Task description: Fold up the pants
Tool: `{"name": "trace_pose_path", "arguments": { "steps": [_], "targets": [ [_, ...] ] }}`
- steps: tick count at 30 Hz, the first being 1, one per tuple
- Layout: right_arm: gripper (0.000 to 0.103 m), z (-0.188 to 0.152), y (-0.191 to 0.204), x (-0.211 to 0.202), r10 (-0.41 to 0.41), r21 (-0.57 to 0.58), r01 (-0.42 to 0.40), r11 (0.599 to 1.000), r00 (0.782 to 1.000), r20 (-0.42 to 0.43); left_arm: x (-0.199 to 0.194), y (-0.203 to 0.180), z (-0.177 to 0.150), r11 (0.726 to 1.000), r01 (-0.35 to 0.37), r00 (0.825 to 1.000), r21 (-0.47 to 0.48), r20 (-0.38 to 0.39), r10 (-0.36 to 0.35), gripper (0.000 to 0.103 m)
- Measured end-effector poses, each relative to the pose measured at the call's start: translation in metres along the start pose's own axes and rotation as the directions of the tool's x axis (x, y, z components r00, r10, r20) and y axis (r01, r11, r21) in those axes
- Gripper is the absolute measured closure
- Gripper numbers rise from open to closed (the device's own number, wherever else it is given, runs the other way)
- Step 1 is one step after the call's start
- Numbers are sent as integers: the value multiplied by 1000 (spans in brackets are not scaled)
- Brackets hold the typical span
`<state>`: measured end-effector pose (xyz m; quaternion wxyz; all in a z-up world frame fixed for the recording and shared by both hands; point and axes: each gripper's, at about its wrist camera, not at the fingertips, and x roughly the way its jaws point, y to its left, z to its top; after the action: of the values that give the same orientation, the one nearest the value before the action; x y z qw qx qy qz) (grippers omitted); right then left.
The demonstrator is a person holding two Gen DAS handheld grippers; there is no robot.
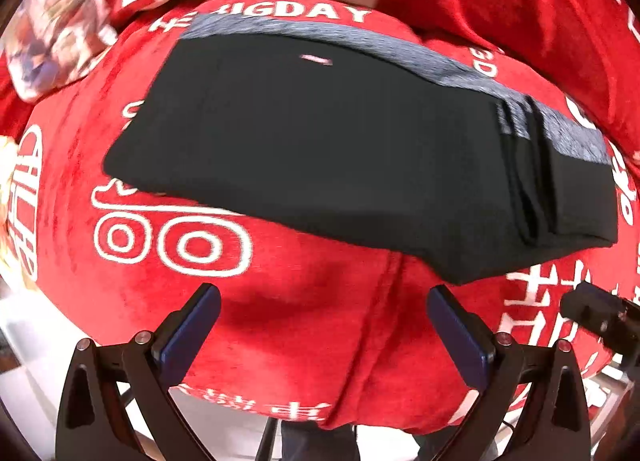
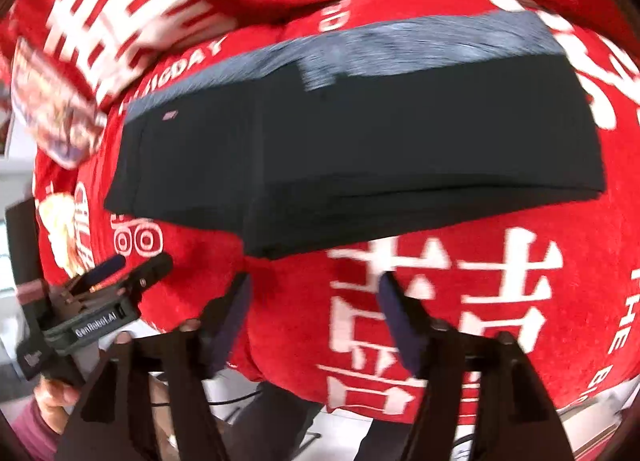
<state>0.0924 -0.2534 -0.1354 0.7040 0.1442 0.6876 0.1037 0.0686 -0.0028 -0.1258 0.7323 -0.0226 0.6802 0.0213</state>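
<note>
Left wrist view: the left gripper [image 1: 324, 301] points down at a red cloth [image 1: 320, 293] printed with white characters and the words "BIGDAY", spread over the table. Its two blue-padded fingers [image 1: 196, 325] stand wide apart with nothing between them but bare red cloth. The black pants [image 1: 320, 149] lie ahead of the fingertips, folded into a compact flat stack, apart from both pads; the nearest corner of the stack sits just beyond the right-hand finger. A grey waistband strip [image 1: 360, 37] runs along the far edge of the stack, and layered folded edges show at the end lying ahead and to the right. A small pale tag [image 1: 316, 59] sits on the top layer near the far edge. The right gripper's [image 1: 600, 313] dark body enters low at the right edge, clear of the pants.

Right wrist view: the right gripper [image 2: 316, 281] also has its fingers spread, with only red cloth [image 2: 296, 301] between them. The folded pants [image 2: 360, 141] lie just ahead of the tips, untouched, with the grey band [image 2: 400, 41] on the far side. To the left, off the stack, the left gripper [image 2: 132, 265] is seen from the side, held in a person's hand [image 2: 52, 397] with a maroon sleeve [image 2: 28, 437].
</note>
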Motion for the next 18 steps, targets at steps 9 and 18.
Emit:
{"name": "trace_pose_path", "arguments": {
  "steps": [9, 18],
  "targets": [
    [15, 1, 73, 21, -128, -197, 128, 972, 992, 11, 5, 52, 3, 997, -28, 999, -67, 15, 29, 0],
    [14, -2, 85, 38, -137, -196, 122, 973, 988, -65, 16, 83, 2, 991, 13, 1000, -131, -8, -14, 0]
  ]
}}
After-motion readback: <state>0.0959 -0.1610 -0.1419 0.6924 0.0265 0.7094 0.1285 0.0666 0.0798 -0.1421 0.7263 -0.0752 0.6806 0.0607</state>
